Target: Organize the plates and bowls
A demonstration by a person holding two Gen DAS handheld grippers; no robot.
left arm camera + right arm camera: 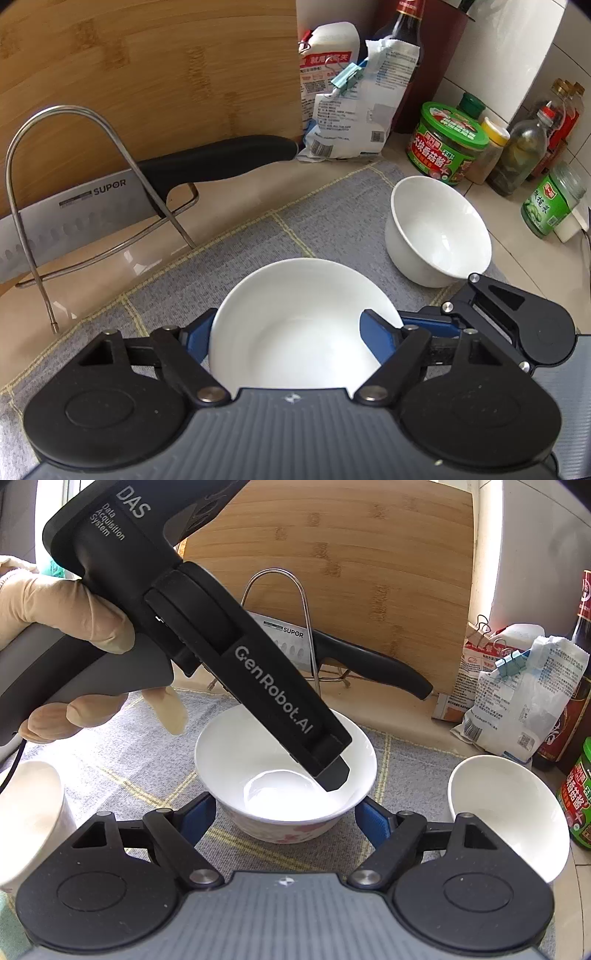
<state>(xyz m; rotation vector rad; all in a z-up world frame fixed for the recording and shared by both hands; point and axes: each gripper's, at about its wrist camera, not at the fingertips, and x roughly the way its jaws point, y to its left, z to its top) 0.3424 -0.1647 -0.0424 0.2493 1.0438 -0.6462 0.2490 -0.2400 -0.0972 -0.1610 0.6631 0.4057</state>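
Observation:
A white bowl with a pink flower pattern (284, 775) stands on the grey mat (110, 757). My left gripper (291, 332) is open: one blue finger is inside the bowl (295, 325), the other outside its left wall. In the right wrist view the left gripper's finger (332, 771) dips into that bowl. My right gripper (284, 818) is open, just in front of the bowl, its blue pads on either side. A second white bowl (437, 229) stands to the right, also in the right wrist view (506, 812). A third white bowl (26, 812) sits at the left edge.
A wire rack holding a cleaver (74, 214) stands against a bamboo board (147, 66). Flour bags (347, 103), a dark sauce bottle (402, 40), a green-lidded jar (447, 144) and several condiment bottles (524, 155) crowd the back right of the counter.

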